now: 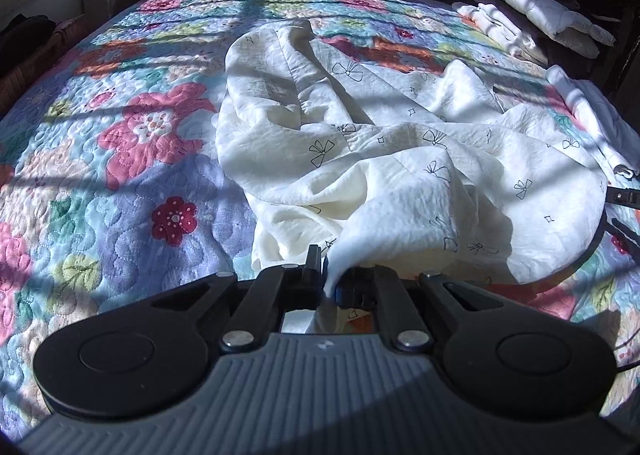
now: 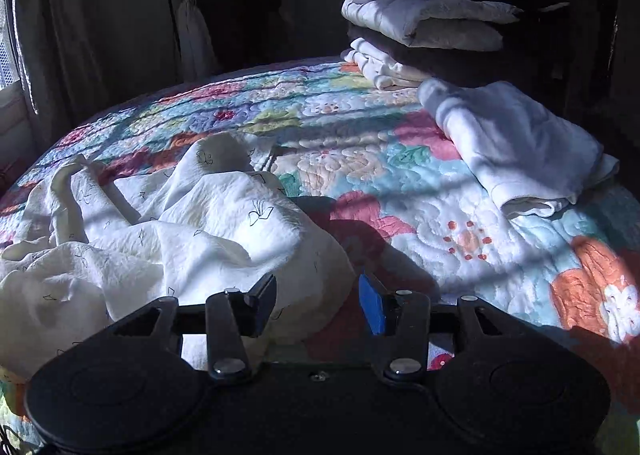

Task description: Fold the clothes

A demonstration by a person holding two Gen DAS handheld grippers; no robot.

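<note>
left gripper [image 1: 329,269] clenched on a pinch of the cream garment [image 1: 360,143], its fingertips buried in cloth | right gripper [image 2: 318,305] released, jaws apart over the garment's edge | garment crumpled on floral quilt [image 1: 120,183] | folded pile [image 2: 424,23] beyond, dim

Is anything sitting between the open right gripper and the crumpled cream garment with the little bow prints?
Nothing visible does. The right gripper stands open right at the near edge of the crumpled cream bow-print garment, with only cloth and floral quilt between its fingers. The left gripper is shut on another corner.
</note>
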